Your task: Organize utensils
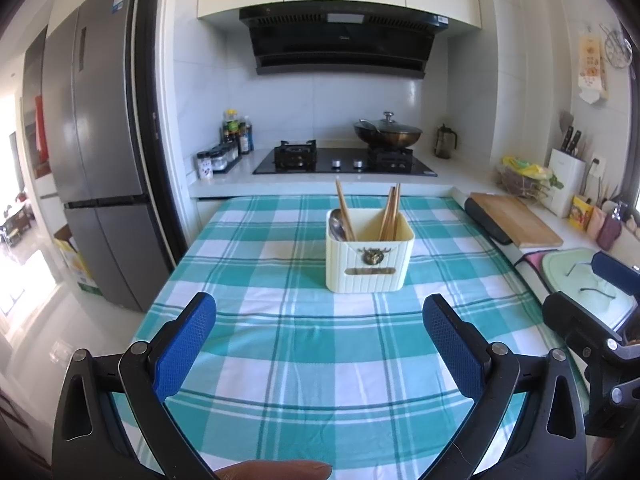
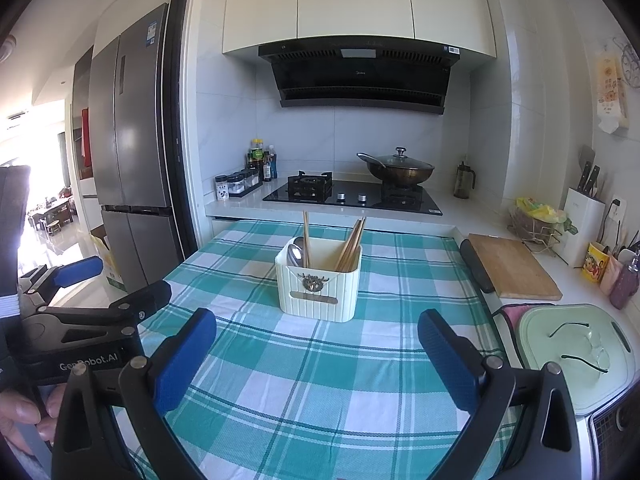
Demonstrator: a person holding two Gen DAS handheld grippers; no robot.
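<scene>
A cream ribbed utensil holder (image 1: pixel 370 258) (image 2: pixel 319 280) stands upright on the teal plaid tablecloth (image 1: pixel 280 340) (image 2: pixel 304 380). Inside it lean wooden chopsticks (image 1: pixel 390 214) (image 2: pixel 351 246) on the right. More chopsticks (image 1: pixel 344 210) (image 2: pixel 307 236) and a metal spoon (image 1: pixel 339 226) (image 2: pixel 295 254) sit in its left part. My left gripper (image 1: pixel 320 318) is open over the cloth, well short of the holder, with nothing between its blue pads. My right gripper (image 2: pixel 318 334) is open too, near the holder's front. It shows at the right edge of the left wrist view (image 1: pixel 592 304).
Behind the table a counter holds a gas hob (image 1: pixel 344 162), a lidded wok (image 1: pixel 387 132) and spice bottles (image 1: pixel 230 144). A wooden cutting board (image 2: pixel 514 266) and a pale green lid with glasses on it (image 2: pixel 576 352) lie to the right. A grey fridge (image 1: pixel 100 152) stands left.
</scene>
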